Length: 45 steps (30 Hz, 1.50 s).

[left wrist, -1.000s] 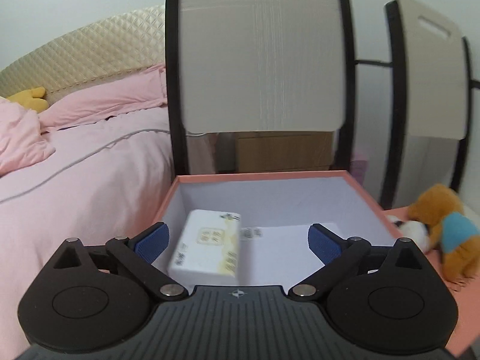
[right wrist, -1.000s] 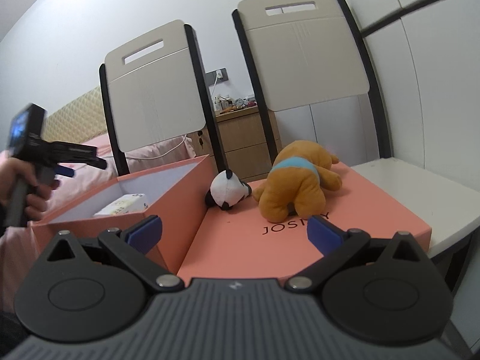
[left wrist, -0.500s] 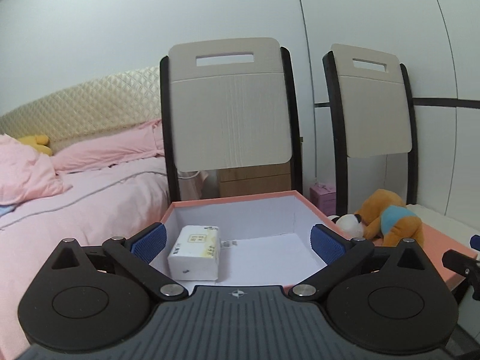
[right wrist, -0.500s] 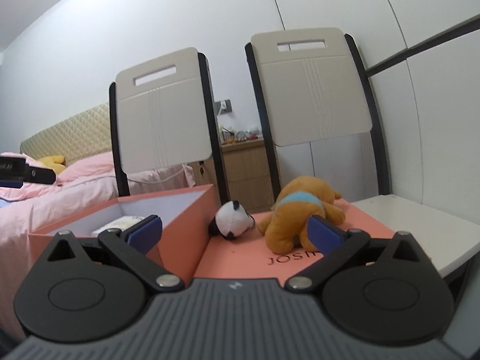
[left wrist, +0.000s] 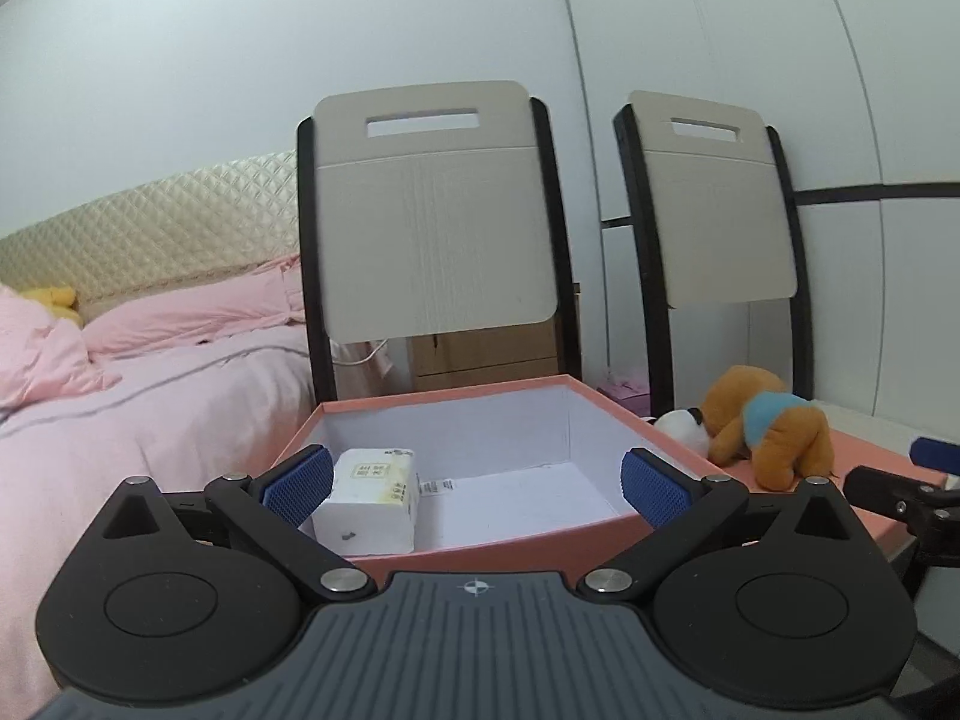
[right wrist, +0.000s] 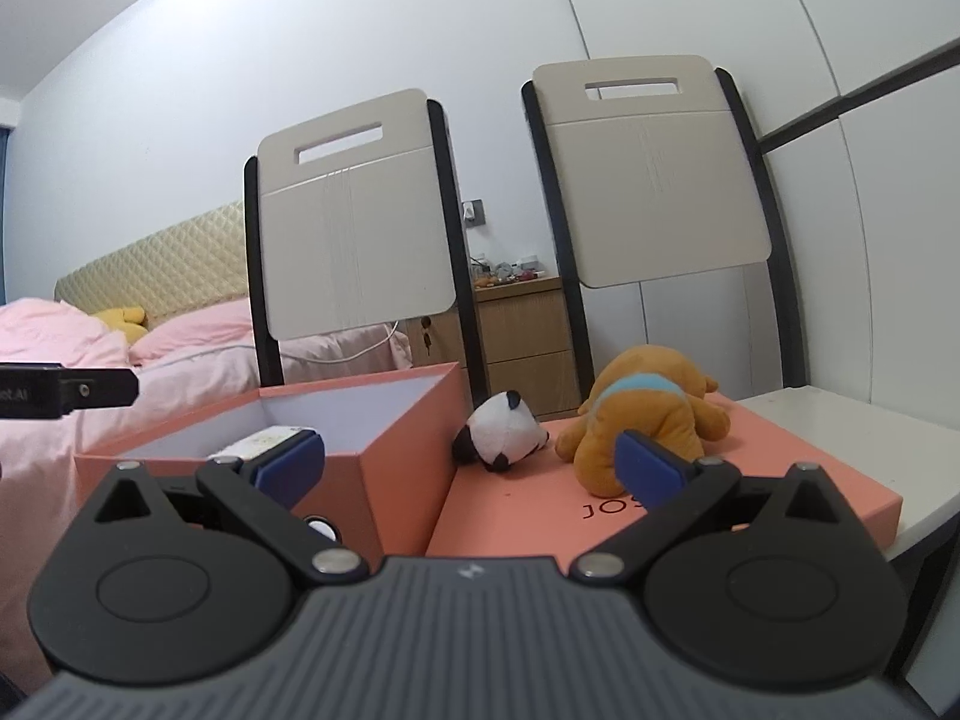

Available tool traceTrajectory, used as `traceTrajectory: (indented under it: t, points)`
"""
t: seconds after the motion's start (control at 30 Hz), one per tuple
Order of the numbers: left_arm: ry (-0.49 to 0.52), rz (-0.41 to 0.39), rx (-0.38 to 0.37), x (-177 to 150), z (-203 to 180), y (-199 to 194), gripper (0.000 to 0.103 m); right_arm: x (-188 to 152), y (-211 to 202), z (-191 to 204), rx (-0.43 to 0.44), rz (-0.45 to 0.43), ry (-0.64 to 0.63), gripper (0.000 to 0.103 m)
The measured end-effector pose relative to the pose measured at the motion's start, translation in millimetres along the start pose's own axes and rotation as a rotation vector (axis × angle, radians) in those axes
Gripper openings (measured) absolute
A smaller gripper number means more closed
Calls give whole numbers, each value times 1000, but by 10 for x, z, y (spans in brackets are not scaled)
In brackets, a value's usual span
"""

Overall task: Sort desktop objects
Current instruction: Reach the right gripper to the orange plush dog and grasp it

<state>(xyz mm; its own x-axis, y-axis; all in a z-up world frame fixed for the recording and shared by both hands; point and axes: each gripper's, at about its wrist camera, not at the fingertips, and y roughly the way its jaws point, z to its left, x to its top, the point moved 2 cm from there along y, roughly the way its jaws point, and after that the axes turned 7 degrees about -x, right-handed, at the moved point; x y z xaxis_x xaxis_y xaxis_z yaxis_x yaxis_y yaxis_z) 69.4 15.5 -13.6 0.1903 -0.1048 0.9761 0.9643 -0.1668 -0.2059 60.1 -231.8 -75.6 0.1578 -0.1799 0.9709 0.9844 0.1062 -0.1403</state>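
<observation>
- Left gripper (left wrist: 474, 483) wide open, empty, facing pink box (left wrist: 516, 543)
- Right gripper (right wrist: 470, 459) wide open, empty
- Tissue pack (left wrist: 369, 501) in box, near-left corner
- Panda toy (right wrist: 501, 435) & orange plush dog (right wrist: 645, 420) lie on pink lid (right wrist: 528, 513) beside box
- 2 chairs (right wrist: 354, 237) behind

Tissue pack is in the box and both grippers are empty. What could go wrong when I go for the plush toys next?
1. The panda lies right against the box wall, so a gripper finger may catch the wall and shove the box.
2. The brown dog is bulky and soft; the right gripper may pinch only a fold and drop it.
3. The left gripper hovers near; both could collide.
</observation>
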Motion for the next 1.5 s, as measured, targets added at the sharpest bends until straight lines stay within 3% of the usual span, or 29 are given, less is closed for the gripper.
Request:
traceTrajectory:
  t: [0.07,0.23,0.5,0.6,0.8,1.1,1.37,1.43,1.5]
  points:
    - [-29,11,-38,-58,52,42,103,-13,29,13,-8,8,5,103]
    - [-47,15,-32,-150,120,74,103,77,95,4,-16,67,-4,103]
    - [-79,29,30,-213,240,86,103,1005,773,-60,-82,117,-89,103]
    - [-106,22,57,-213,286,48,103,1107,1112,-88,-121,97,-191,103]
    - [-138,-2,103,-220,339,-38,103,863,1522,-462,-145,104,-169,103]
    - [-206,6,128,-276,532,-8,103,563,1933,-936,-218,219,-71,103]
    - [-283,18,156,-318,720,17,103,281,2188,-858,-219,339,-72,102]
    - [-290,19,161,-317,726,13,103,222,2242,-827,-228,370,-73,82]
    - [-296,19,167,-317,731,8,103,190,2247,-799,-222,380,-64,74]
